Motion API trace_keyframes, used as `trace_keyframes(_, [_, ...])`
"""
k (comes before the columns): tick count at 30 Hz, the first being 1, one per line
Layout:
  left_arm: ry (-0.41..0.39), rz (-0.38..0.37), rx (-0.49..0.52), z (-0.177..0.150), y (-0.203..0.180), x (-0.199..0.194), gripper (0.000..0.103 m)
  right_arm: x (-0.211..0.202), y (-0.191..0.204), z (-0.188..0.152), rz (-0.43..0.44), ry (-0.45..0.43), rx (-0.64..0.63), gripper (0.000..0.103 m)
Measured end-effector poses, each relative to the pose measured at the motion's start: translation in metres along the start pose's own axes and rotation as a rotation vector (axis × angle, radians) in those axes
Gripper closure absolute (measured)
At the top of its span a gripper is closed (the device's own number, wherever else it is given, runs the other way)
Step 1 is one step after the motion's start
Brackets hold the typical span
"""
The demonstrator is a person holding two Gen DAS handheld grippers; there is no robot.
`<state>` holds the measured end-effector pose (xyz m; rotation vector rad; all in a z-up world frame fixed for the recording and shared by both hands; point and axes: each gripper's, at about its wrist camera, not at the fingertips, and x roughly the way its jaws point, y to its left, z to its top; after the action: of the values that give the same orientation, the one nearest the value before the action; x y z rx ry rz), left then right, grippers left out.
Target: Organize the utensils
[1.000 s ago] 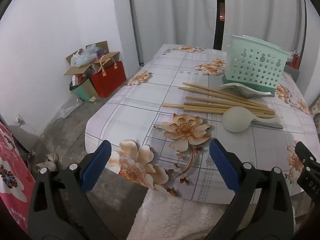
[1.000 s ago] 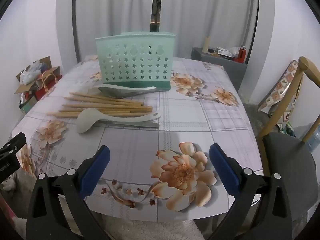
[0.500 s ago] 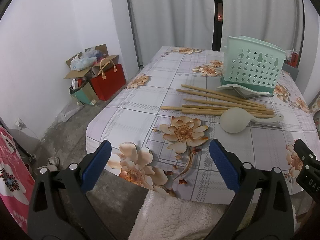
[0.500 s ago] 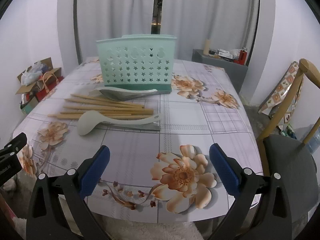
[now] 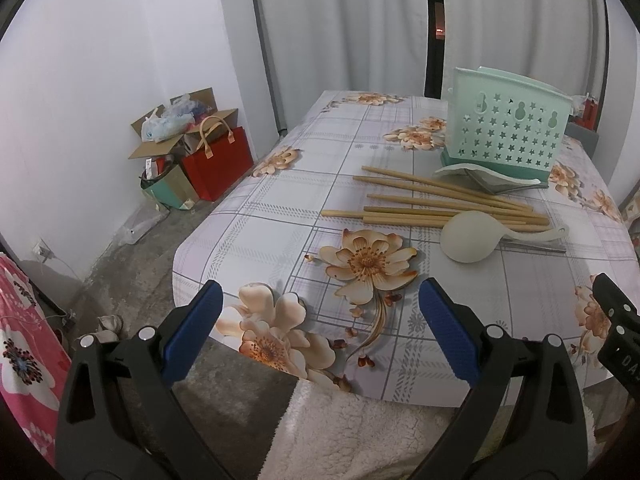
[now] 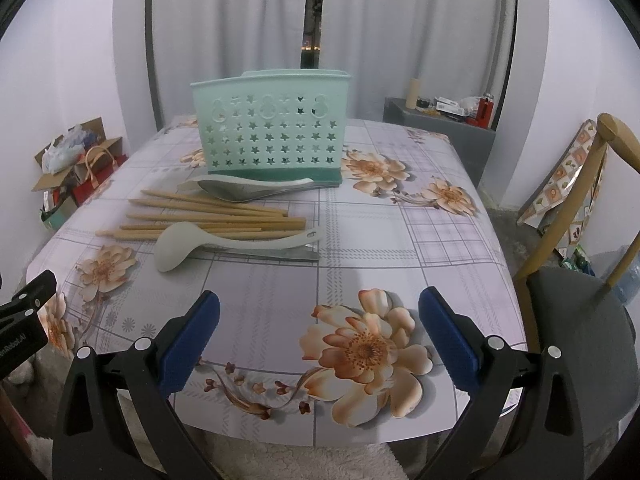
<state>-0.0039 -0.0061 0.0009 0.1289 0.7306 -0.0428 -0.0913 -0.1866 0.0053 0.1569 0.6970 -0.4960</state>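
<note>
On floral table (image 6: pixel 400 232): chopsticks (image 6: pixel 212 218) and pale ladle (image 6: pixel 176 250) before mint basket (image 6: pixel 272 136) | left gripper (image 5: pixel 316 330), right gripper (image 6: pixel 318 334) wide open, empty | chopsticks likely light, stiff, roll-prone; pinch mid-length.

Two grippers: the left gripper (image 5: pixel 316 328) and the right gripper (image 6: pixel 318 328), each with two blue pads. Ahead of them on the worktop (image 6: pixel 400 240): one mint holder (image 6: pixel 270 136); about seven chopsticks (image 6: pixel 208 216), the bundle too overlapped for a sure count; one white ladle (image 6: pixel 176 248); one metal spoon (image 6: pixel 236 192) resting on one white spoon (image 6: pixel 190 186); one flat metal utensil (image 6: pixel 280 255) under the ladle's handle. Right of the right gripper, one chair (image 6: pixel 576 320).
</note>
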Motion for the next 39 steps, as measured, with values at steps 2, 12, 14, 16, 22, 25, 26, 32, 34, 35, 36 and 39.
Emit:
trace_keyframes(2, [0.001,0.001,0.000,-0.0009,0.0000,0.0010,0.008,0.0002,-0.0002,-0.0009,0.000,0.000,-0.001,0.006])
trace_keyframes(12, [0.011,0.013,0.007,-0.0029,-0.0005,0.0027,0.008,-0.0004,-0.0008,-0.0005,0.004,0.002,0.001,0.006])
trace_keyframes(14, [0.012,0.015,0.009,-0.0027,-0.0015,0.0029,0.008,-0.0001,-0.0009,-0.0007,0.003,0.001,0.002,0.006])
trace_keyframes(16, [0.012,0.016,0.009,-0.0033,-0.0006,0.0026,0.008,0.0000,-0.0010,-0.0009,0.003,0.001,0.003,0.006])
trace_keyframes(22, [0.013,0.017,0.009,-0.0037,-0.0009,0.0031,0.008,0.0000,-0.0010,-0.0010,0.004,0.001,0.003,0.006])
trace_keyframes(25, [0.013,0.017,0.010,-0.0050,0.0005,0.0027,0.008,0.0004,-0.0014,-0.0011,0.004,0.002,0.004,0.006])
trace_keyframes(26, [0.013,0.017,0.010,-0.0040,-0.0003,0.0030,0.008,0.0003,-0.0012,-0.0009,0.004,0.002,0.004,0.006])
trace_keyframes(32, [0.018,0.021,0.012,-0.0062,0.0016,0.0042,0.008,0.0007,-0.0010,-0.0020,0.006,0.003,0.006,0.006])
trace_keyframes(34, [0.020,0.023,0.013,-0.0082,0.0027,0.0042,0.008,0.0002,0.0000,-0.0021,0.007,0.005,0.007,0.006])
trace_keyframes(35, [0.018,0.022,0.012,-0.0068,0.0015,0.0046,0.008,0.0005,0.0003,-0.0022,0.008,0.005,0.007,0.006])
trace_keyframes(36, [0.019,0.023,0.012,-0.0076,0.0022,0.0045,0.008,0.0005,0.0007,-0.0021,0.009,0.006,0.008,0.006])
trace_keyframes(39, [0.021,0.021,0.011,-0.0066,0.0015,0.0057,0.008,0.0001,0.0004,-0.0018,0.009,0.002,0.006,0.006])
